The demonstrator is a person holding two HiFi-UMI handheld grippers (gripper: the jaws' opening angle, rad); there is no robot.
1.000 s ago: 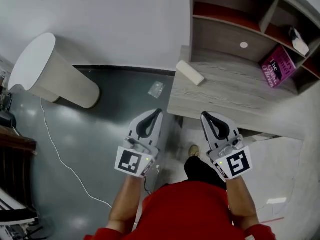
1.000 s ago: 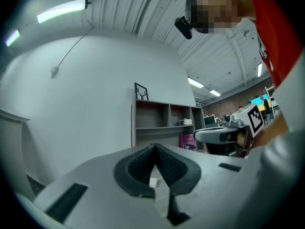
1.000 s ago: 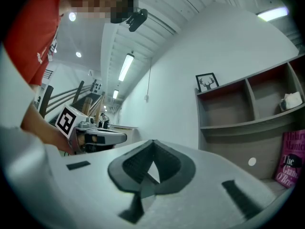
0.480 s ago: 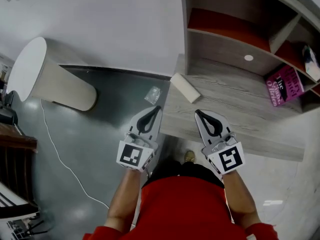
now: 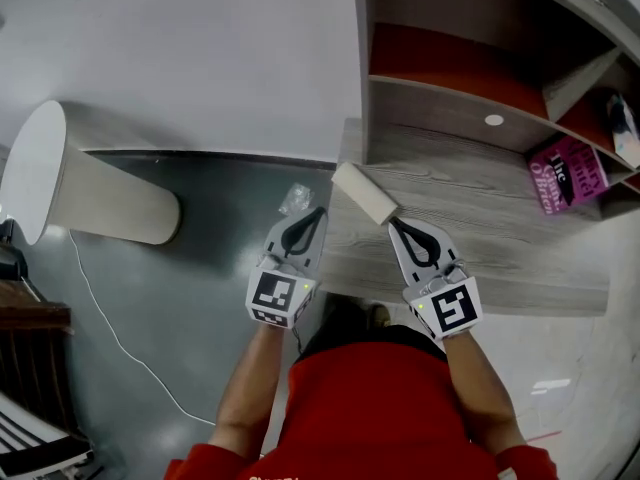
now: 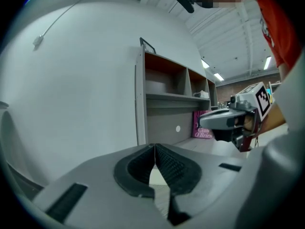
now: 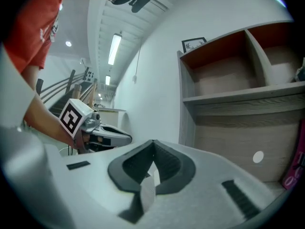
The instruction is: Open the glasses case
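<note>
The glasses case [image 5: 363, 194] is a cream oblong box lying closed at the left front corner of the grey wooden desk [image 5: 500, 243]. My left gripper [image 5: 316, 213] is shut and empty, its tip just left of the case beside the desk's edge. My right gripper [image 5: 393, 224] is also shut and empty, its tip over the desk just below the case's right end. The left gripper view shows closed pads [image 6: 155, 147] pointing at the shelves. In the right gripper view the pads [image 7: 153, 142] meet with nothing between them.
A shelf unit [image 5: 450, 78] with red-backed compartments rises at the back of the desk. A pink book [image 5: 567, 173] leans at the right. On the dark floor to the left are a white round stand [image 5: 90, 183], a white cable [image 5: 110, 308] and a clear plastic scrap [image 5: 296, 198].
Both grippers have moved forward and down toward the desk's left corner, staying shut. Their tips now flank the case, which lay well ahead of them before.
</note>
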